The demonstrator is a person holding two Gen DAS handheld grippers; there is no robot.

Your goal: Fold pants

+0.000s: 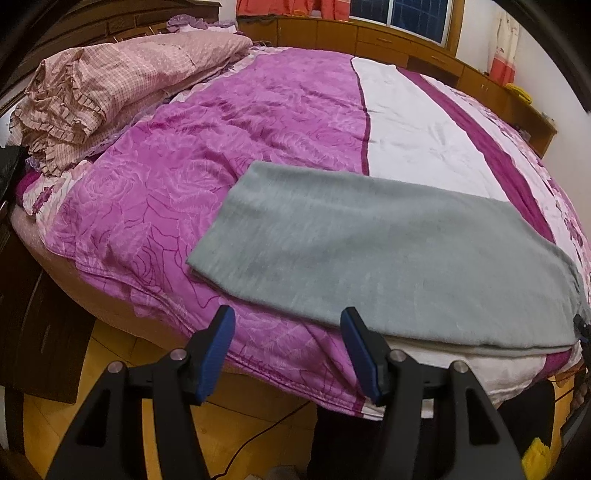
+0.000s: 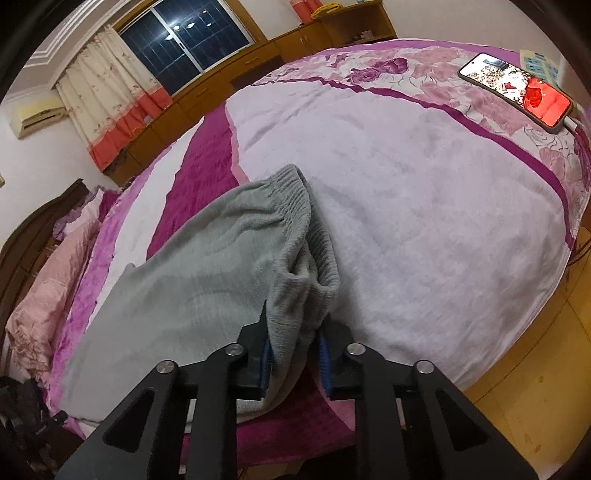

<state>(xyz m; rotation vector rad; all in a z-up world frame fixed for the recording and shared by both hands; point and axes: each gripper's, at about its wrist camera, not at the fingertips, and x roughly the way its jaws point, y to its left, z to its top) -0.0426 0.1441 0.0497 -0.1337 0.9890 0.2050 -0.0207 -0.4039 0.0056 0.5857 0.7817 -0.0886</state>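
Grey fleece pants (image 1: 388,254) lie folded lengthwise along the near edge of the bed. In the left wrist view my left gripper (image 1: 288,325) is open and empty, just short of the bed edge, by the pants' leg end. In the right wrist view my right gripper (image 2: 293,332) is shut on the pants (image 2: 207,280) near the ribbed elastic waistband (image 2: 295,199), with bunched cloth between the blue pads. The waist end is lifted and crumpled; the legs stretch away to the left.
The bed has a purple floral cover (image 1: 177,177) with a white band (image 2: 424,192). A pink checked quilt (image 1: 110,96) is heaped at the far left. A lit phone (image 2: 517,90) lies at the far right corner. Wooden floor (image 2: 524,387) and cabinets (image 1: 369,33) surround the bed.
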